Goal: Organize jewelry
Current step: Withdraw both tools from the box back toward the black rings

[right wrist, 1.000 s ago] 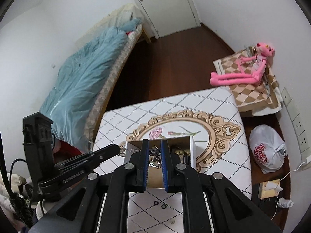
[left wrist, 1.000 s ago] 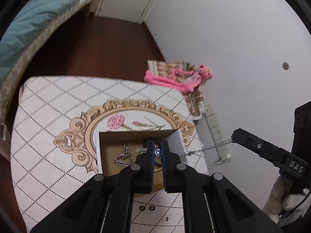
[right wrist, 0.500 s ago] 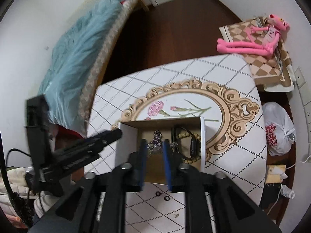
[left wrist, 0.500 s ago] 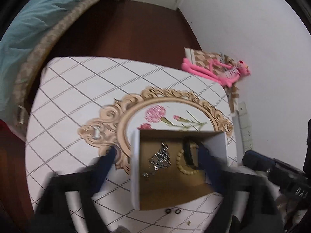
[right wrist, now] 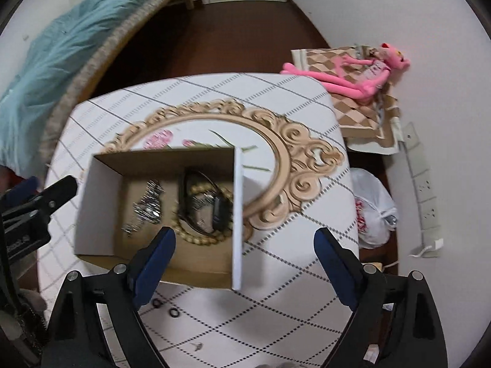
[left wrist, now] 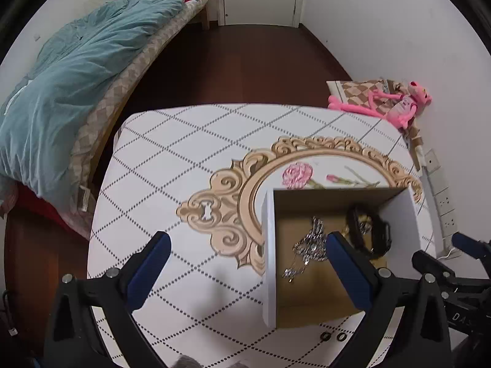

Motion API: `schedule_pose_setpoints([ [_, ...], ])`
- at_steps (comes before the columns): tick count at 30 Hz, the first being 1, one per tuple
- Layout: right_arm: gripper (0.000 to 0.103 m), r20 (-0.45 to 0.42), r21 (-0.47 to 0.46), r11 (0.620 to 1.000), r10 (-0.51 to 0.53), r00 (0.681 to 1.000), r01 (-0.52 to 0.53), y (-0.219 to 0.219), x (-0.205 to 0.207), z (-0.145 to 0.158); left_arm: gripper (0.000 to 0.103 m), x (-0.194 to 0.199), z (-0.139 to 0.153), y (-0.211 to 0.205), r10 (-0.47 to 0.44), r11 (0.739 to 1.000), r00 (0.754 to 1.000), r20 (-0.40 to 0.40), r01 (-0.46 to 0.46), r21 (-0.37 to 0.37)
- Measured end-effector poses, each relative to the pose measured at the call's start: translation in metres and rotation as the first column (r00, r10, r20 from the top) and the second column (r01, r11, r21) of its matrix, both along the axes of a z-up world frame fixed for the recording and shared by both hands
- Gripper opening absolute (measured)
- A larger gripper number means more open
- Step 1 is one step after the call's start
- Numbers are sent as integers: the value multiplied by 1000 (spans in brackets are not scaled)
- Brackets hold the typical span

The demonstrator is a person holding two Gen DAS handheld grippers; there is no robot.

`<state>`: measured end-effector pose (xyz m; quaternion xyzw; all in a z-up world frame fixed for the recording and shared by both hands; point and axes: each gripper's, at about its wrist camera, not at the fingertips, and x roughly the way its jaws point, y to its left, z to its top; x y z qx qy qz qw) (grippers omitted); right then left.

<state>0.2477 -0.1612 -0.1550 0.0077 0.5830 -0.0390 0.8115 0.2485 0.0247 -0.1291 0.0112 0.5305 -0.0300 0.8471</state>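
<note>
A cardboard box (left wrist: 268, 260) with white outer walls stands open on the patterned table (left wrist: 184, 184). Inside it lie a silver necklace (left wrist: 308, 245), a black band (left wrist: 379, 236) and a beaded bracelet (right wrist: 196, 239). My left gripper (left wrist: 245, 239) hangs over the box's left wall, its jaws opening wide with nothing gripped. My right gripper (right wrist: 244, 233) hovers over the box's right wall (right wrist: 237, 214), jaws also opening, pads touching nothing. Two small black rings (right wrist: 165, 308) lie on the table just in front of the box.
A bed with a teal quilt (left wrist: 76, 76) runs along the left. A pink plush toy (right wrist: 353, 73) lies on a checked cushion by the right wall, with a white plastic bag (right wrist: 374, 211) and wall sockets (left wrist: 443, 202) beside the table. A tiny stud (right wrist: 198, 345) lies near the front edge.
Both grippers went from shut to wide open and tipped downward toward the box. The silver necklace, earlier up at the shut fingertips, now lies loose on the box floor.
</note>
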Motion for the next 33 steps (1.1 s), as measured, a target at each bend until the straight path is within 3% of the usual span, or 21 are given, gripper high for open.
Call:
schedule_pose_setpoints([
  [8, 94, 46, -24, 999, -24, 999, 25, 2, -17, 8, 103, -20, 10, 2, 14, 1000, 999, 36, -15, 13],
  [21, 94, 184, -19, 999, -27, 983, 31, 11, -78, 72, 103, -90, 82, 0, 16, 998, 975, 220, -30, 59],
  [28, 94, 246, -26, 999, -24, 969, 31, 14, -109, 105, 103, -120, 106, 1, 24, 998, 965, 263, -37, 47],
  [33, 94, 248, 17, 999, -32, 968, 28, 10, -122, 111, 103, -129, 105, 3, 49, 997, 965, 258, -64, 49],
])
